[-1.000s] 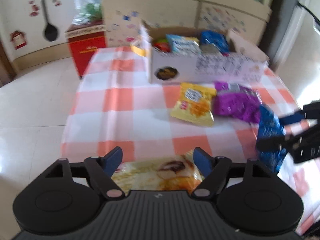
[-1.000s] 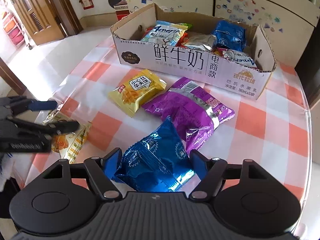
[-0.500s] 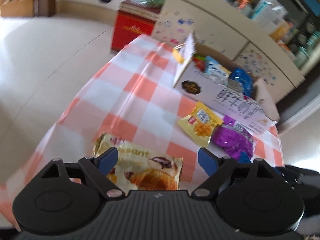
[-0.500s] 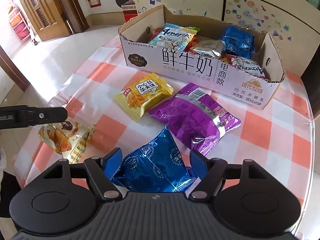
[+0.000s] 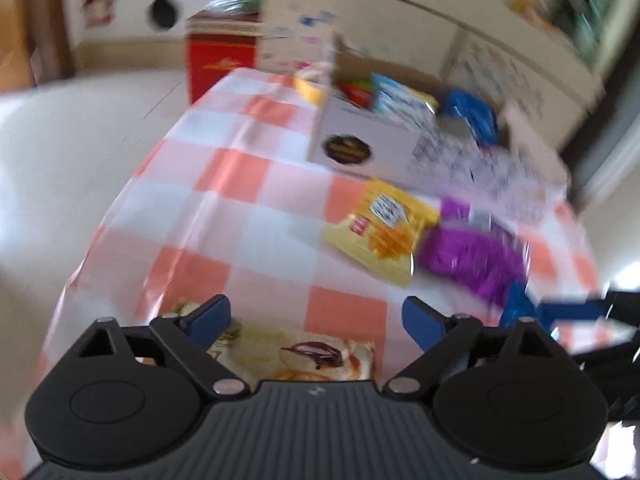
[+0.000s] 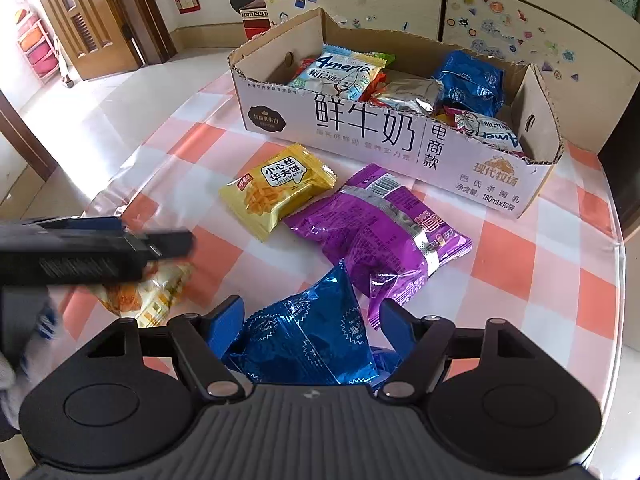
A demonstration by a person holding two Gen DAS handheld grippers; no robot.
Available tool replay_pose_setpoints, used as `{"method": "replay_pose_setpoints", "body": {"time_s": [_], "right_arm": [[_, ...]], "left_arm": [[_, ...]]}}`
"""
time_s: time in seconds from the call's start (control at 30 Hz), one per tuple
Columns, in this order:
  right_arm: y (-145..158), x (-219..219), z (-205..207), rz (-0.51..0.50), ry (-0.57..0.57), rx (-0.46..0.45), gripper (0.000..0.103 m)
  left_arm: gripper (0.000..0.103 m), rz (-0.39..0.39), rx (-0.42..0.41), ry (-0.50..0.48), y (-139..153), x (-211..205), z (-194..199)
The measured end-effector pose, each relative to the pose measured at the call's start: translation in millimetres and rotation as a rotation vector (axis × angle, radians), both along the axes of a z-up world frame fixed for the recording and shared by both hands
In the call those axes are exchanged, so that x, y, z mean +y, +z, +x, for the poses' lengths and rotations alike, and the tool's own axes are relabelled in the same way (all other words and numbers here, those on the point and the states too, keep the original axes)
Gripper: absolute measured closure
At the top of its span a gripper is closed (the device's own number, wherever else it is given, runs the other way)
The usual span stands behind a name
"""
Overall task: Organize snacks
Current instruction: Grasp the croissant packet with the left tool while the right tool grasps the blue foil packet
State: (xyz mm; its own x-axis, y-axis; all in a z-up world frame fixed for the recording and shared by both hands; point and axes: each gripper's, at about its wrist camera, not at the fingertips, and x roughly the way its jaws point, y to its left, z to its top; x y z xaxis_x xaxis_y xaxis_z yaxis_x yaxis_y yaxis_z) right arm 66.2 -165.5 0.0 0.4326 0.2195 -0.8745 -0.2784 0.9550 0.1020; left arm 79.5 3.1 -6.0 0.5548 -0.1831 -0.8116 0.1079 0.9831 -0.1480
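A cardboard box point(image 6: 400, 148) holding several snack packs stands at the back of the checked table. A yellow waffle pack point(image 6: 276, 190) and a purple pack point(image 6: 380, 232) lie before it. My right gripper point(image 6: 312, 320) is open around a blue foil pack point(image 6: 312, 340), whose top stands up between the jaws. My left gripper point(image 5: 316, 316) is open above a croissant pack point(image 5: 304, 356) at the table's near left edge; the right wrist view shows it point(image 6: 140, 296) partly under the left gripper. The left wrist view is blurred.
A red box point(image 5: 222, 60) stands on the floor beyond the table. White cabinets point(image 6: 520, 20) run behind the cardboard box. The table edge point(image 5: 100, 240) drops off to the tiled floor at left. A wooden door point(image 6: 88, 20) is far left.
My left gripper has swung and shifted over the croissant pack, staying open. My right gripper has edged forward with the blue pack still between its open jaws.
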Motion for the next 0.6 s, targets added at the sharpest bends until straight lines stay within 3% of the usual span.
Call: {"method": "replay_pose_setpoints", "body": {"time_s": [0.1,0.23,0.4,0.6], "right_arm": [[-1,0,0,-0.004,0.002,0.001,0.023],[0,-3,0,-0.004,-0.001,0.002,0.023],[3,-8,2,0.001,-0.027,-0.006,0.022],[8,-19,4,0.067,-0.085,0.006,0.015]], "left_arm": [[0.011,0.027,-0.007,-0.031,1,-5,0],[0.01,-0.025,-0.029,-0.005,23,4,-4],[0.008,-0.036,-0.033,0.114,38,25,-12],[0.007,-0.143,0.043,0.254,34,47,-26]]}}
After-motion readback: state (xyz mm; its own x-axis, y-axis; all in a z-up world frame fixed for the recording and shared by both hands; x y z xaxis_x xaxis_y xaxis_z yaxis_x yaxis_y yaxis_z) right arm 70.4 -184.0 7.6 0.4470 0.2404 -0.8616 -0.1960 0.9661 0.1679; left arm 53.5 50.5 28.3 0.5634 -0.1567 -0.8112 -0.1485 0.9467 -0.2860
